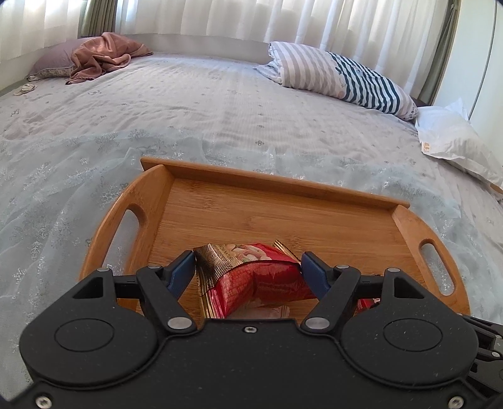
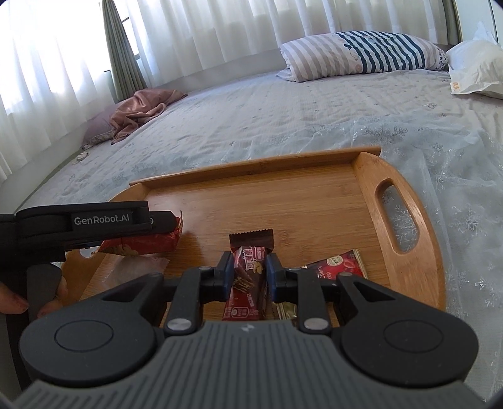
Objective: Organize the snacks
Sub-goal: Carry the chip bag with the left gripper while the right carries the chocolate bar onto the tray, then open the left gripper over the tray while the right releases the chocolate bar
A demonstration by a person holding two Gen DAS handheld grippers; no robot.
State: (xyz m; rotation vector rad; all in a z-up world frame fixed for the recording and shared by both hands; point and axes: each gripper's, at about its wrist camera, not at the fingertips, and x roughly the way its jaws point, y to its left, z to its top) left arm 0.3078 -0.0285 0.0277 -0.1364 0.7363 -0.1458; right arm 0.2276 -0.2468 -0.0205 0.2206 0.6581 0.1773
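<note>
Over the tray (image 1: 283, 185), my left claw (image 1: 248, 267) pinches a soft, crinkly bag (image 1: 251, 277); my right claw (image 2: 250, 273) grips a light, stiff bar (image 2: 248, 277) mid-body.

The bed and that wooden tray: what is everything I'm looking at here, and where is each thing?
Oval bamboo tray with cut-out handles: one, honey brown, on the bed.
Crinkled red-and-gold snack bag: one, over the tray's near left, between the left gripper's pads.
Dark red wafer bar: one, over the tray's near middle, clamped by the right gripper.
Flat red sachet: one, lying on the tray, right of the bar.
Pale grey patterned bedspread: one, covering the bed.
Striped pillow: one, grey and navy stripes, far right.
Pink crumpled blanket: one, far left.
White bag: one, right edge.
White curtains: behind the bed.
Left gripper: black, blue pads.
Right gripper: black, blue pads.
</note>
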